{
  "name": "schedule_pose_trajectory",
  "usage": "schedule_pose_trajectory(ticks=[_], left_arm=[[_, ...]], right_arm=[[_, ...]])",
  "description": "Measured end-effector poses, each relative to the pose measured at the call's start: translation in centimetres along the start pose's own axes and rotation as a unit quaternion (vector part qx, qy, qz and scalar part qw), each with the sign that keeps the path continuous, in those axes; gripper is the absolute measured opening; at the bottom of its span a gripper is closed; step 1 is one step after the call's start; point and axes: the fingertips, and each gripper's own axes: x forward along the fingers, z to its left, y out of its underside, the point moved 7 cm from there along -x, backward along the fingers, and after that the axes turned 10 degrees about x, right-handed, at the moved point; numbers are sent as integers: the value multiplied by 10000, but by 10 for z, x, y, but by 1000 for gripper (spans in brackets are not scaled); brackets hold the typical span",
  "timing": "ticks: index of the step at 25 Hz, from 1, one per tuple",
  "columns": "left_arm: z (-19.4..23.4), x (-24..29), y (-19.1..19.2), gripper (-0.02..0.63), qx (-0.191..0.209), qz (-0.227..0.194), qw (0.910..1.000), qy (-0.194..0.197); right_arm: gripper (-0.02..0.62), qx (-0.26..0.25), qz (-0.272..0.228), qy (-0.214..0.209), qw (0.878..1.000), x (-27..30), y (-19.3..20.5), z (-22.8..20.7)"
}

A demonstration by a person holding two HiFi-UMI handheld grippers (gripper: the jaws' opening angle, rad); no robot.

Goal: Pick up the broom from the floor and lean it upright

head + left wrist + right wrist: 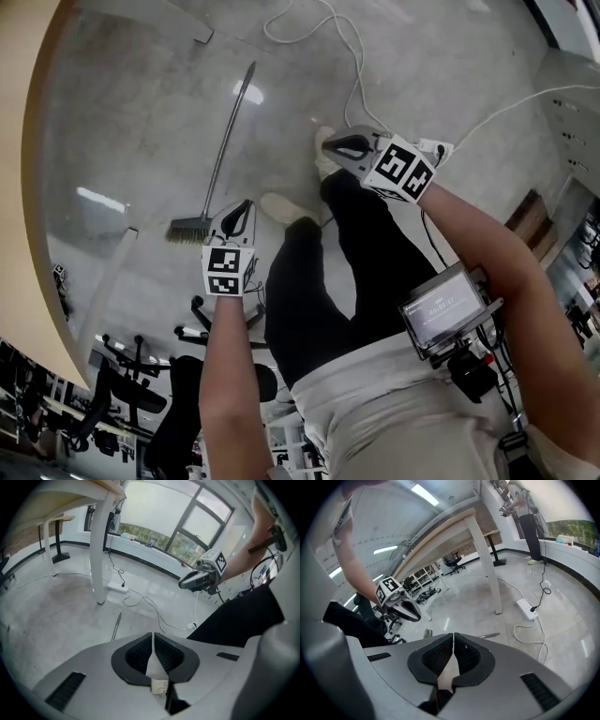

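Note:
The broom lies flat on the grey floor, its metal handle running up and right from the brush head. My left gripper hangs just right of the brush head, above the floor, jaws shut and empty. Further right, my right gripper is also shut and empty, over the person's shoes. In the left gripper view only the broom handle shows past the shut left gripper, with the right gripper ahead. In the right gripper view the handle peeks over the shut right gripper.
A white cable loops to a power strip beyond the broom. A white table leg stands on the floor near the handle's end. The person's legs and shoes fill the middle. Office chairs stand behind; another person is far off.

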Motion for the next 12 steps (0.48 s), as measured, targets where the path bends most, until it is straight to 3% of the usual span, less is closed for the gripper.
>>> schedule_pose_trajectory(ticks=[5, 12], left_arm=[[35, 47, 28, 23, 192, 96, 9998, 14], [95, 127, 72, 23, 479, 350, 9982, -6]], right_arm=[[18, -17, -71, 90, 9999, 31, 5, -39], [18, -124, -171, -146, 9997, 85, 7, -96]])
